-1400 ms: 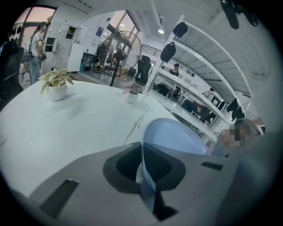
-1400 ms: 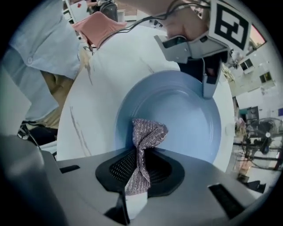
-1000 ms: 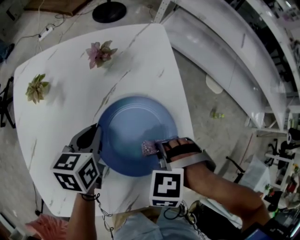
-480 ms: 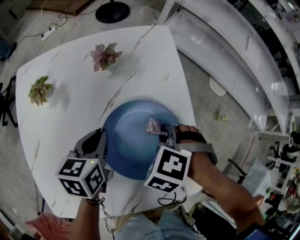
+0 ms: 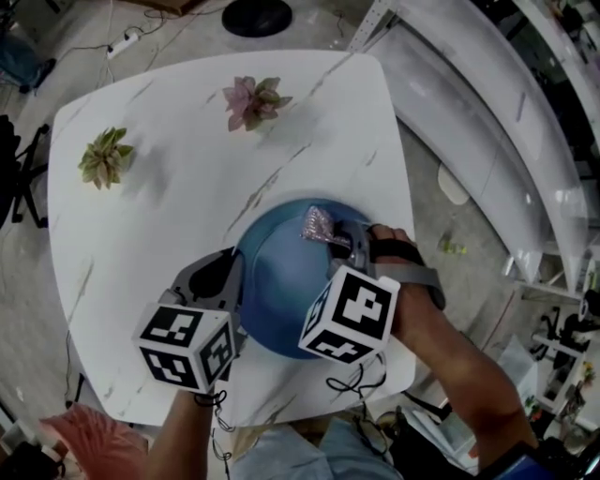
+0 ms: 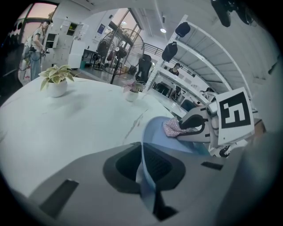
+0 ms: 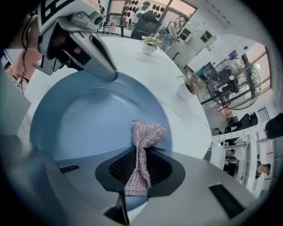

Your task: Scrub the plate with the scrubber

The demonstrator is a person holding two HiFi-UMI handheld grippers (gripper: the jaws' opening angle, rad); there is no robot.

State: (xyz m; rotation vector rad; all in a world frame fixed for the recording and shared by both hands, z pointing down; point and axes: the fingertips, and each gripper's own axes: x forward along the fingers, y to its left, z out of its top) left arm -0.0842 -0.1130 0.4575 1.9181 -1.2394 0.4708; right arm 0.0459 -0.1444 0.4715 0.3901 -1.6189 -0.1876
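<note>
A blue plate (image 5: pixel 281 281) rests on the white marble table (image 5: pixel 169 216). My left gripper (image 5: pixel 234 295) is shut on the plate's left rim (image 6: pixel 143 174), which runs edge-on between its jaws. My right gripper (image 5: pixel 337 236) is shut on a pinkish glittery scrubber (image 5: pixel 316 225), pinched at its middle (image 7: pixel 140 165). The scrubber's free end presses on the plate's far inner side (image 7: pixel 88 128). In the left gripper view the scrubber (image 6: pixel 171 128) shows on the plate's far edge under the right gripper (image 6: pixel 194 126).
Two small potted plants stand at the table's far side: a green one (image 5: pixel 105 157) and a pink one (image 5: pixel 253 101). The table's right edge (image 5: pixel 398 159) drops to the floor beside white curved shelving (image 5: pixel 506 141). A black stand base (image 5: pixel 255 14) sits beyond the table.
The right gripper has carried the scrubber from the plate's near right part across to its far rim. The left gripper still holds the plate's rim.
</note>
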